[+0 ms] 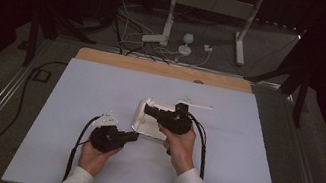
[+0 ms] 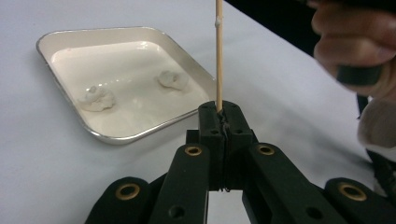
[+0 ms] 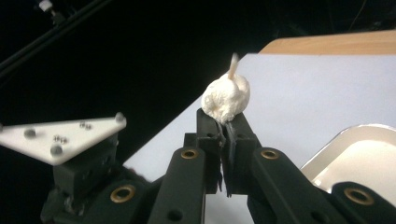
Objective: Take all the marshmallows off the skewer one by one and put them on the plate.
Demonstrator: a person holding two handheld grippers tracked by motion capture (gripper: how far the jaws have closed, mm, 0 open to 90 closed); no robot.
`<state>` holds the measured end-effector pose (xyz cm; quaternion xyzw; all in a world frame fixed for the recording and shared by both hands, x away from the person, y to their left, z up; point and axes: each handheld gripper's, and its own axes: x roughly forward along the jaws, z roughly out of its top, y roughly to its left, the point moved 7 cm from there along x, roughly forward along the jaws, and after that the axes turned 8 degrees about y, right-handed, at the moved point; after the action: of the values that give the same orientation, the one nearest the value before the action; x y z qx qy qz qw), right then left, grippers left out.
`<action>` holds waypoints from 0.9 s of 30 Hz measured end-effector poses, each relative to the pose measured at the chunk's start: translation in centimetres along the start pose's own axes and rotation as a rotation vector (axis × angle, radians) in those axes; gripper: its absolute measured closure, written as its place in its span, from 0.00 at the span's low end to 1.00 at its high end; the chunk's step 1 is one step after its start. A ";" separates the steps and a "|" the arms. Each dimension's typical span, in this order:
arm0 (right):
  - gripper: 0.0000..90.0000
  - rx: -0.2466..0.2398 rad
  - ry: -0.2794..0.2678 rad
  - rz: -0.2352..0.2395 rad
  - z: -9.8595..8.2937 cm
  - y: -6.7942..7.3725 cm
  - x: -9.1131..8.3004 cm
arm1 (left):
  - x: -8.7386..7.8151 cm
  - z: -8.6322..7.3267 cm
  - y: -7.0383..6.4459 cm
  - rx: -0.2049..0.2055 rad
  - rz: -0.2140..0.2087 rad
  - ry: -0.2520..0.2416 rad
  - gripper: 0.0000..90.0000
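A white table (image 1: 96,110) carries a shallow metal tray (image 2: 60,39) holding two pale lumps (image 2: 97,99). The left gripper (image 2: 223,109) is clamped on the base of a thin wooden stick (image 2: 218,56) — its long axis runs straight out past the jaws, beside the tray. The right gripper (image 3: 227,122) pinches a white lump (image 3: 226,99) — the stick's tip (image 3: 232,64) pokes out beyond it.

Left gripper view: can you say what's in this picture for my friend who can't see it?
The left gripper has its two black jaws shut on a thin wooden skewer pointing straight up. Behind it, a white tray on the pale table holds two small white lumps, and a hand shows at right.
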<state>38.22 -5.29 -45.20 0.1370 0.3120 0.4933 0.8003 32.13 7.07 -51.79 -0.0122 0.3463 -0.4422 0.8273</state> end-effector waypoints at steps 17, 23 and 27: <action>0.96 -0.027 -0.001 -0.012 1.0 0.0 0.2 | -0.6 -0.7 0.9 0.012 0.020 -0.004 1.00; 0.96 -0.044 0.000 -0.015 1.2 0.4 0.5 | -0.9 -0.8 1.1 0.024 0.037 -0.007 1.00; 0.96 -0.048 -0.001 -0.014 1.3 0.4 0.6 | -0.8 -0.9 1.1 0.034 0.050 0.002 1.00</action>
<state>38.96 -4.43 -44.21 0.1156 0.3007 0.4951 0.8069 32.05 8.61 -52.38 0.0111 0.3398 -0.4272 0.8378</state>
